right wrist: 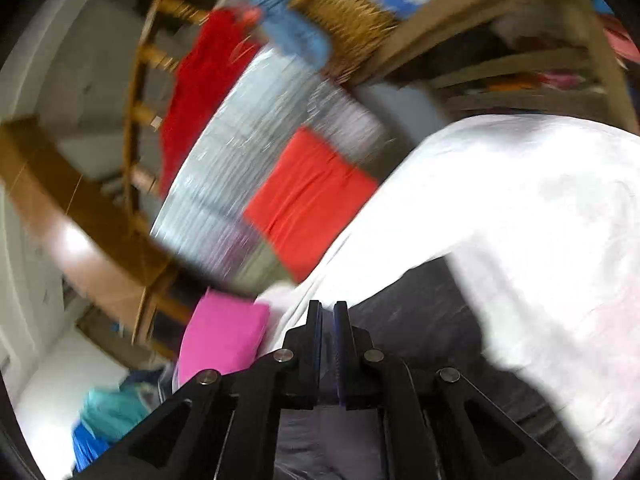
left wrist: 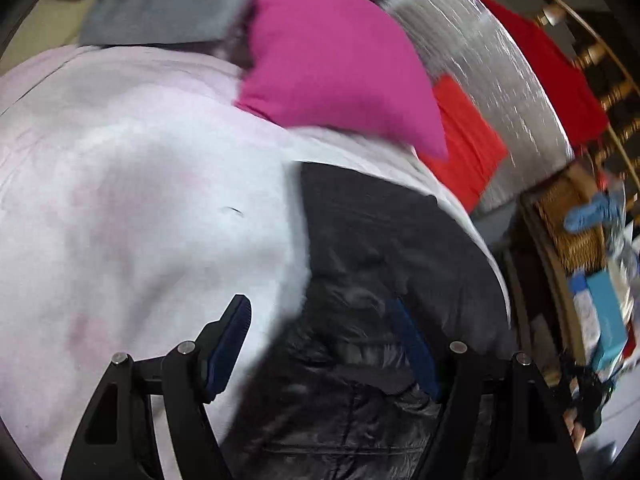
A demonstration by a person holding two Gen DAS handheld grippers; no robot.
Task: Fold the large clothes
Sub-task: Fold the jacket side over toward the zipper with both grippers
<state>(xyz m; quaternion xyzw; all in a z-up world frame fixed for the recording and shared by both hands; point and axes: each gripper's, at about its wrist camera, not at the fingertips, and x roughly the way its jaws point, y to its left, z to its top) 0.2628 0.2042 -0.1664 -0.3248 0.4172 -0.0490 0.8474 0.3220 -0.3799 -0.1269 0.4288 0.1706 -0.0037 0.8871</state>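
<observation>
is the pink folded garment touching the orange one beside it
Cannot tell. In the left wrist view the pink garment overlaps the orange garment at its corner, but that may be only line of sight; the right wrist view is too blurred.

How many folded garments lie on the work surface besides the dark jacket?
3 that I can make out: a grey one at the far end, a magenta one beside it, and an orange-red one nearer the silver surface's edge. Blur may hide more.
</observation>
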